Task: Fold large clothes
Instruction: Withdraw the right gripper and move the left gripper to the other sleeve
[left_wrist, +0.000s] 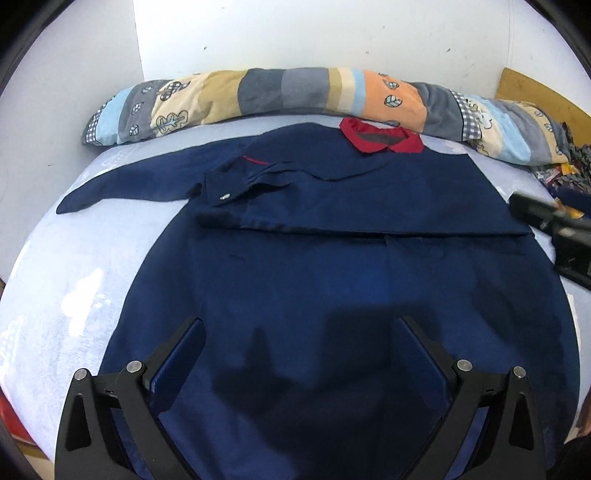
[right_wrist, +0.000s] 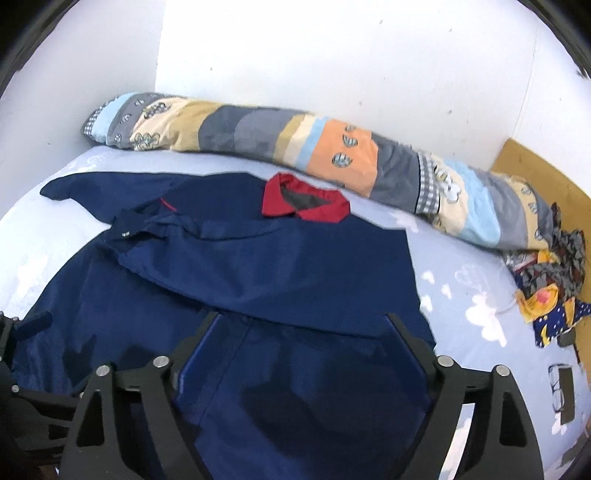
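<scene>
Left wrist view: navy jacket (left_wrist: 332, 266) lies lengthwise, red collar (left_wrist: 380, 138) pointing away; both jaws wide apart, empty.

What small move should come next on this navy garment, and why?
Probably bring the left tool across to the left sleeve and fold it over the body. The right sleeve, its cuff visible, already lies across the navy garment, while the left one extends flat onto the sheet. Both tools, including the right tool, are open above the lower half, holding nothing.
</scene>
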